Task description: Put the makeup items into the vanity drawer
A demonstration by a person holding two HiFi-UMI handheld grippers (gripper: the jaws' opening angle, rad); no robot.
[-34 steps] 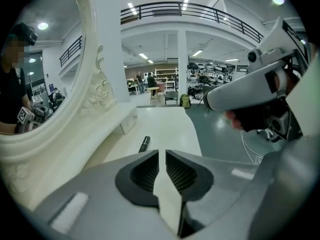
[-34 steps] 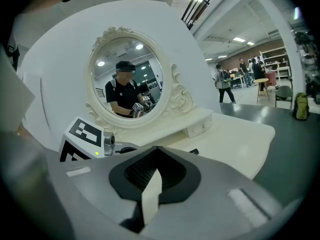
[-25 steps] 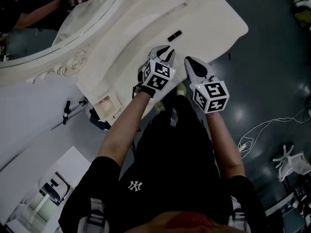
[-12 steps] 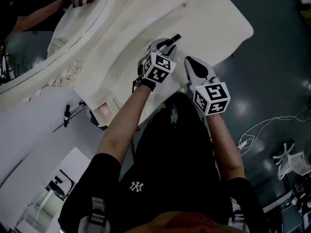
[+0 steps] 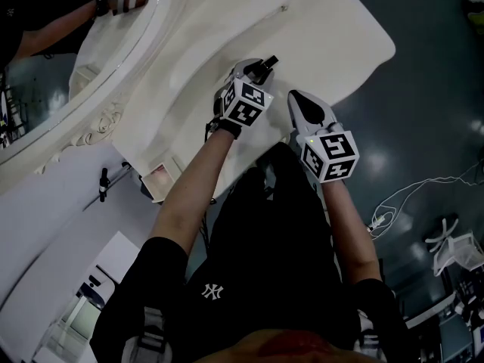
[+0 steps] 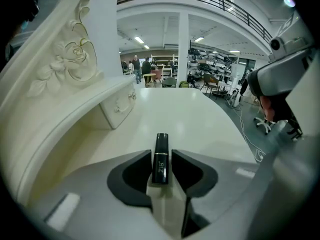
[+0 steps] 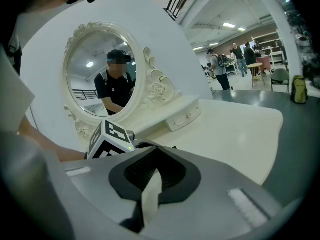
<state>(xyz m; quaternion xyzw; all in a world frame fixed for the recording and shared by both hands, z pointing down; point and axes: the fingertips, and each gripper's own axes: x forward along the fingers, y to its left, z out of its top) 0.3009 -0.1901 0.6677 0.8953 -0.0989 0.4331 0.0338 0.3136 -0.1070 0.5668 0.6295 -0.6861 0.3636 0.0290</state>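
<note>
- The left gripper (image 5: pixel 255 71) reaches out over the glossy cream-white vanity worktop (image 5: pixel 333 29). Its jaws are closed to a narrow slot and clamp a slim black lipstick tube (image 6: pixel 160 156) by its sides.
- The tube lies lengthwise along the jaws, with its far end poking out beyond their tips. Held this way it should not roll and can be slid forward end first. Whether it is lifted clear of the worktop or just resting on it, I cannot tell.
- The tube is pinched on its smooth sides near the middle. The hold looks steady enough for a short carry, though a hard polished case could slip if the squeeze eases.
- The right gripper (image 5: pixel 301 106) hangs just beside the left one at the near edge of the worktop. Its jaws are pressed together with nothing between them. It seems parked there so it is free for the drawer.
- The small cream drawer front with a metal pull (image 6: pixel 119 106) sits in the raised ledge below the oval mirror in its carved rose frame (image 7: pixel 100 79), well ahead of the tube. It looks closed.
- The task therefore seems to be at an early stage: the item is gripped but not yet stowed. The drawer probably has to be pulled open before the tube can go in.
</note>
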